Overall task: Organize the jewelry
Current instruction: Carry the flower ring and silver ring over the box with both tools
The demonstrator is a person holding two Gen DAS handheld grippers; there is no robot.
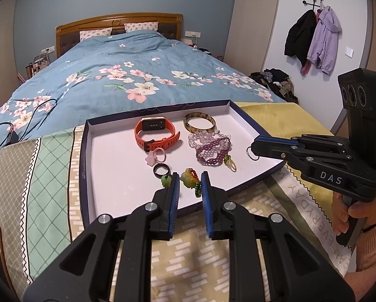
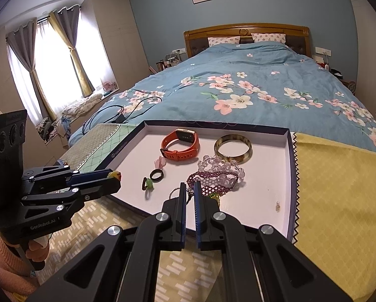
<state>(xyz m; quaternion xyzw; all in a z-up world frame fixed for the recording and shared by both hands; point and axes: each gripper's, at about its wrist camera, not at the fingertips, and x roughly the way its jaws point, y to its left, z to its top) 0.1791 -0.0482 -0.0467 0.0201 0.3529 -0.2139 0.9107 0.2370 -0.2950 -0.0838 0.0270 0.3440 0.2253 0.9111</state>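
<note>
**Both grippers hold jewelry over the tray**

We see the left gripper (image 1: 190, 182), low in its frame, clamped narrowly on a yellow-orange beaded charm (image 1: 188, 176). The right gripper (image 2: 190, 191) pinches a thin metal ring (image 2: 174, 193), its fingers nearly together. Centre frame, the white tray (image 1: 107, 161) carries the orange watch (image 1: 155, 136) and amber bangle (image 1: 200, 123).
</note>
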